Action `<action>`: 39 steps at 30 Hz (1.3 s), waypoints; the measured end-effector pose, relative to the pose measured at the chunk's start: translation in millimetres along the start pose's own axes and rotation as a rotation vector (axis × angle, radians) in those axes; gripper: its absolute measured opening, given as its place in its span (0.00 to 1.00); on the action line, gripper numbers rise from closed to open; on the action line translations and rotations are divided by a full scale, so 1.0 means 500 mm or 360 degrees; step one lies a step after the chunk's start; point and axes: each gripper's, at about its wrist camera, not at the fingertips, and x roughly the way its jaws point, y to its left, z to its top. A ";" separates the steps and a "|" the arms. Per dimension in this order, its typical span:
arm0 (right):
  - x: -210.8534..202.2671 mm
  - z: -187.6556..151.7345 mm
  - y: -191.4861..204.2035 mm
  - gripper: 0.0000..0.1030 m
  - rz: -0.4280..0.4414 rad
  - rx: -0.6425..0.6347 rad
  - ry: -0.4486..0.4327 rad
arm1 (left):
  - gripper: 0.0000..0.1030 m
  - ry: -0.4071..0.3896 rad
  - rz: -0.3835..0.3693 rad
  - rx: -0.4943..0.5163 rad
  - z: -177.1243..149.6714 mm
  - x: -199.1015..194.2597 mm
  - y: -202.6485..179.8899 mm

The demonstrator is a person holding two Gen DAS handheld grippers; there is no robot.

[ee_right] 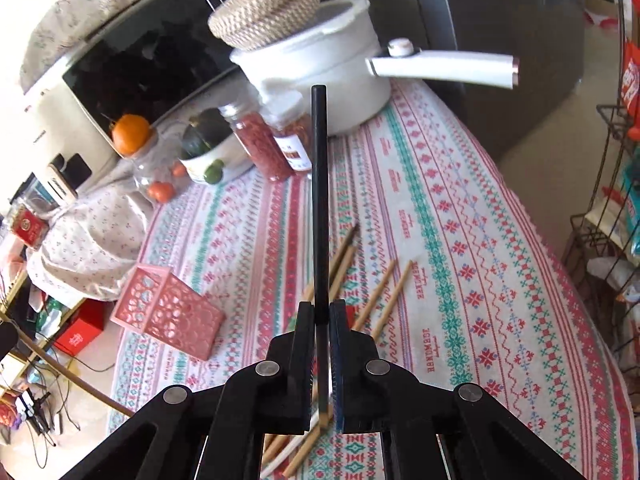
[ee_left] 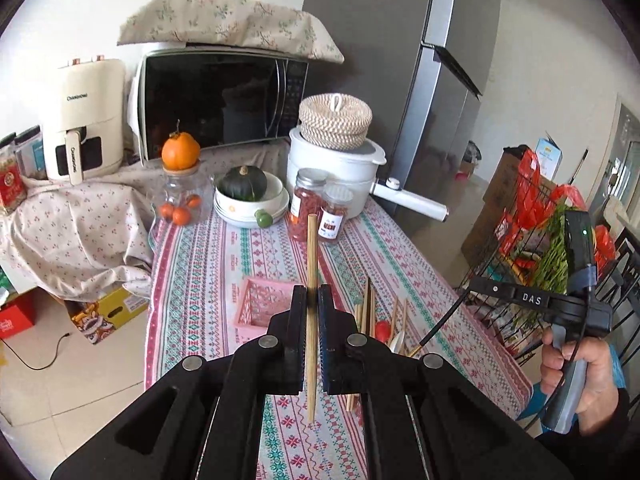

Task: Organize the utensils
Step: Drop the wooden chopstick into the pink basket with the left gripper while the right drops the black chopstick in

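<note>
Two chopsticks are riding up off the table: the left gripper (ee_left: 312,300) is pinching a bamboo chopstick (ee_left: 312,264), the right gripper (ee_right: 321,312) a black chopstick (ee_right: 319,184). Both are hanging near the pink basket (ee_right: 168,312), probably heading there, while loose chopsticks (ee_right: 384,288) are lying on the tablecloth (ee_right: 460,240).

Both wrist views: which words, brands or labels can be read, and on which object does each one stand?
"CHANGHONG": on the cream air fryer, on its body and again on its handle.
"DAS": on the right gripper, seen in the left wrist view.
"HANDMADE": repeated along the stripes of the tablecloth.
Labels on the two spice jars: too small to read.
Red box and cardboard box print: blurred.
</note>
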 end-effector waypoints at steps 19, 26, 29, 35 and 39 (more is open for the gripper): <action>-0.025 0.075 0.215 0.06 0.0391 -0.0131 -0.0405 | 0.05 -0.0396 0.0247 -0.0134 0.094 0.058 0.043; 0.109 0.069 0.265 0.06 0.0335 -0.0194 -0.0189 | 0.05 -0.0172 0.0263 -0.0158 0.072 0.170 0.082; 0.170 0.062 0.275 0.06 0.0278 -0.0210 -0.0067 | 0.05 -0.0089 0.0249 -0.0215 0.063 0.204 0.105; 0.243 0.053 0.266 0.06 0.0237 -0.0174 0.0052 | 0.05 -0.0046 0.0238 -0.0251 0.058 0.230 0.127; 0.253 0.058 0.255 0.10 0.0251 -0.0120 0.0056 | 0.06 -0.0038 0.0210 -0.0233 0.059 0.230 0.126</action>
